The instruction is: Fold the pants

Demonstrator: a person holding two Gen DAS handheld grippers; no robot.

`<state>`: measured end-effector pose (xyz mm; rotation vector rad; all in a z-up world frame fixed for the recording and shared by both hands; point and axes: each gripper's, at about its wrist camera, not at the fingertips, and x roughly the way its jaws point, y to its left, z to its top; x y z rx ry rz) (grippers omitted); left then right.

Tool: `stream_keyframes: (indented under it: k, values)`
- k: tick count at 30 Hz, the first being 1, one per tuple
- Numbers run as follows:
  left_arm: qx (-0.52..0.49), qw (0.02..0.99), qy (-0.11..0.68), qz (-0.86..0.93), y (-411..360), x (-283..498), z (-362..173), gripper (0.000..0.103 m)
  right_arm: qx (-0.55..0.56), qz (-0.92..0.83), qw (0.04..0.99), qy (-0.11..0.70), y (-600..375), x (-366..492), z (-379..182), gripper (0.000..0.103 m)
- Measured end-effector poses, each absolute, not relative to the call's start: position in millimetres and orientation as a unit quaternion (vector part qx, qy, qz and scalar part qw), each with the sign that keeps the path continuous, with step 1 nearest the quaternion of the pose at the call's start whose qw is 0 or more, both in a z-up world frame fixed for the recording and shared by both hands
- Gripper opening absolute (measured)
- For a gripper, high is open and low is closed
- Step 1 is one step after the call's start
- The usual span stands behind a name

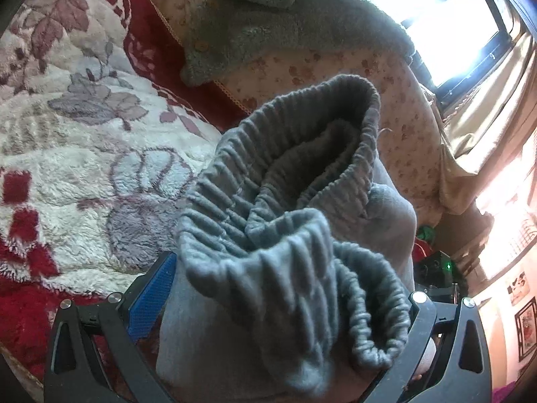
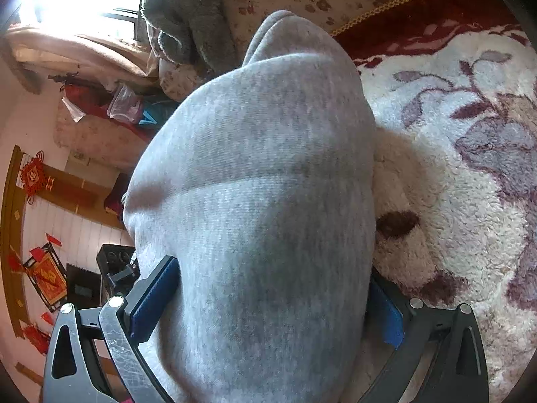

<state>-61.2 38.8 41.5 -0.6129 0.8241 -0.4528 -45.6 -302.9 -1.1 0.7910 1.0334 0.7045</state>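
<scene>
Spread under everything, on the bed: plush blanket [image 1: 84, 168] [image 2: 470, 134], cream with mauve leaf shapes and red patches, bordered in dark red with yellow trim. Beyond its far edge: pale quilt [image 1: 386, 100] printed with small reddish flowers.

Filling the centre of both views: grey pants [image 1: 285, 201] [image 2: 261, 184], bunched, resting on the blanket and reaching back between the fingers of both claws. In the left wrist view: ribbed elastic waistband [image 1: 302, 141] gaping open and folded over on itself, nearest loop draped towards the camera. In the right wrist view: only a smooth rounded mound of grey jersey, one faint crease line across it, far end tapering towards the quilt.

On the quilt, well behind the pants: grey-green fleecy garment [image 1: 268, 16] [image 2: 188, 16], crumpled, one brown button [image 1: 201, 46] near its lower edge.

Upper right in the left wrist view: bright window [image 1: 446, 27], overexposed, with a beige curtain [image 1: 486, 107] hanging below it.

Left claw [image 1: 288, 278]: jaws spread fully wide, not clamping; waistband cloth lying loosely in the gap. One blue pad [image 1: 151, 295] exposed just beside the cloth; opposite pad hidden under the fabric.

Right claw [image 2: 272, 268]: jaws likewise spread wide, not clamping; grey fabric bulging between both blue pads [image 2: 154, 299] and touching them at the edges.

On the far wall, right wrist view: red knot ornament [image 2: 32, 174].
</scene>
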Motion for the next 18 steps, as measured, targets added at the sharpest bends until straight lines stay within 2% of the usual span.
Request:
stream_keyframes:
  k: [3,5,8,18]
  values:
    - [-0.280,0.848,0.393,-0.217,36.2,-60.7,43.8,0.103,0.361,0.329,0.742,0.459,-299.2,-45.6,1.4,0.102]
    - [-0.282,0.850,0.388,-0.220,35.3,-63.9,47.1,0.092,0.363,0.333,0.744,0.452,-297.8,-46.3,4.3,0.100]
    - [-0.276,0.855,0.384,-0.211,29.8,-70.6,56.8,0.084,0.359,0.335,0.747,0.448,-291.4,-47.9,12.6,0.093]
    - [-0.251,0.866,0.368,-0.228,-18.3,-85.5,99.7,0.081,0.362,0.324,0.765,0.423,-319.7,-72.5,49.8,0.091]
